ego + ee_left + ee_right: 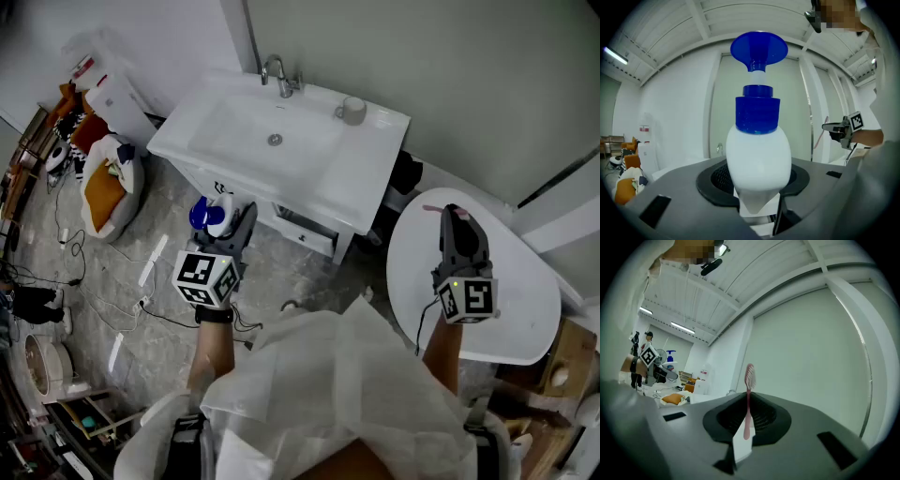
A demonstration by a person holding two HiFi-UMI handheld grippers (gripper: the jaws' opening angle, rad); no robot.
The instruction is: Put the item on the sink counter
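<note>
From the head view, the left claw (231, 225) grips a soap bottle (208, 216) with a white body and blue pump. It holds the bottle in the air in front of the sink counter (370, 178), not yet on it. The right claw (454, 216) is clenched on a pink toothbrush (433, 208) above a round white table (525, 309), to the right of the counter. A tap (278, 77) stands at the back edge of the basin (248, 127). A cup (352, 110) sits at the counter's back right corner; what is inside it cannot be told. An orange cushion (101, 192) and loose cables lie on the floor at left.

In the left gripper view, the left claw (759, 206) has its jaws part way apart and pressed on the lower body of the soap bottle (759, 154), which stands upright. The right claw (840, 130) shows far off at the right.

In the right gripper view, the right claw (742, 446) has its jaws almost together, pinching the handle of the toothbrush (748, 399), bristles up. The left claw (658, 371) and the soap bottle (670, 357) show at the left.
</note>
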